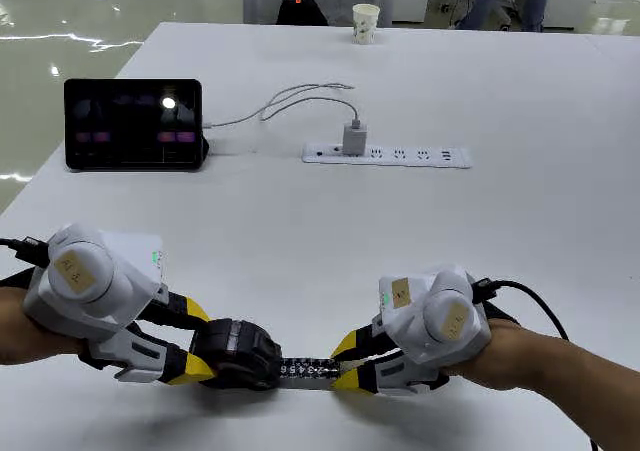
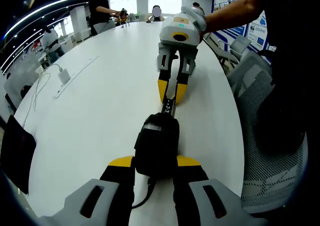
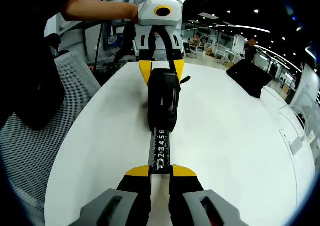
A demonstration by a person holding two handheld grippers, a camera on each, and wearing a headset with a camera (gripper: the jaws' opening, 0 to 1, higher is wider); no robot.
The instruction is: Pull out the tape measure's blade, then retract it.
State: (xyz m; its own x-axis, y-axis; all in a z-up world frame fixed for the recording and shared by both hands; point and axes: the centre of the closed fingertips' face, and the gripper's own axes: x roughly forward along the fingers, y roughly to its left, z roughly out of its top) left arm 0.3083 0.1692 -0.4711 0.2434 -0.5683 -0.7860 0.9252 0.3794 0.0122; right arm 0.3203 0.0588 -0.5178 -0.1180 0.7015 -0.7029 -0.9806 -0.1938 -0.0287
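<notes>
The black tape measure case (image 1: 240, 352) sits clamped between the jaws of the left gripper (image 1: 200, 349), while the right gripper (image 1: 346, 362) is closed on the end of the blade (image 1: 305, 369), a short numbered length of which spans the gap between them at the near edge of the white table (image 1: 420, 241).

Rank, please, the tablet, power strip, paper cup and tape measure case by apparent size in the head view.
1. tablet
2. tape measure case, though nearest the camera
3. power strip, long but thin
4. paper cup, farthest away
</notes>
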